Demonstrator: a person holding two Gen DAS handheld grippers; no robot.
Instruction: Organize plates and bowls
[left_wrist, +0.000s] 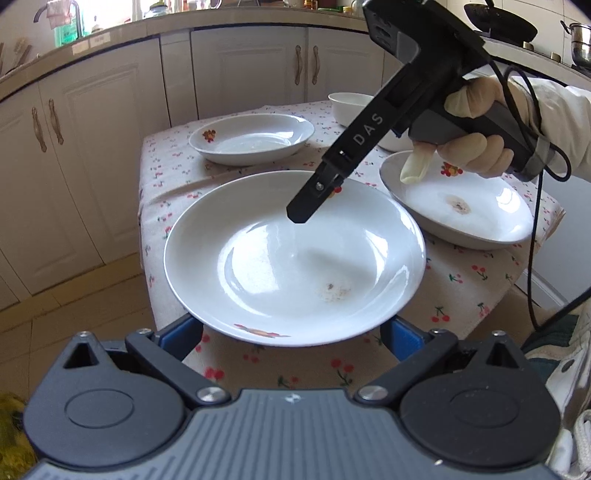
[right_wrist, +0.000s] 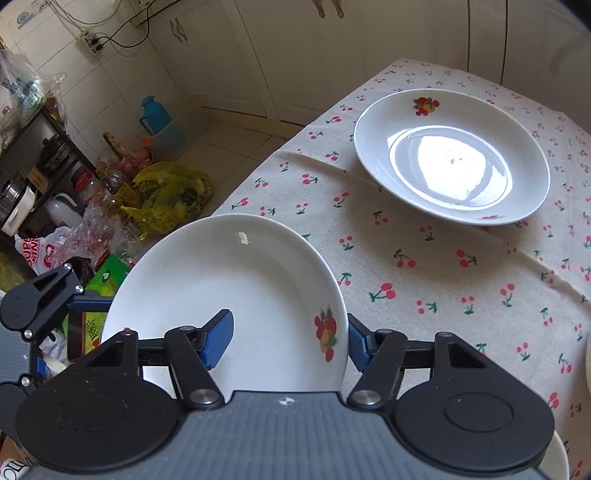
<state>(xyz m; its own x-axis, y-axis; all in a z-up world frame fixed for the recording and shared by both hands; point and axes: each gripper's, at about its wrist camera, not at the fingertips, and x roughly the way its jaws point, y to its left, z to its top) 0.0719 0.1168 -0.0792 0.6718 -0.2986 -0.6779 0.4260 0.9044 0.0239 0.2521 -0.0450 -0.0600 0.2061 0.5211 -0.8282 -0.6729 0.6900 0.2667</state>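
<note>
now | right gripper (right_wrist: 284, 341) pinching plate (right_wrist: 229, 306) rim | plate tilted, bowl-side up | left gripper (left_wrist: 291, 338) spread

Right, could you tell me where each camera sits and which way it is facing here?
Left wrist: on the left gripper, looking down across the held plate to the kitchen cabinets; its own spread fingers show, plus the right gripper and gloved right hand.
Right wrist: on the right gripper, looking down along its fingers clamped on that plate's rim, toward floor clutter; the left gripper shows at left.
Shared: the held plate, the second plate, the cherry tablecloth.
</note>
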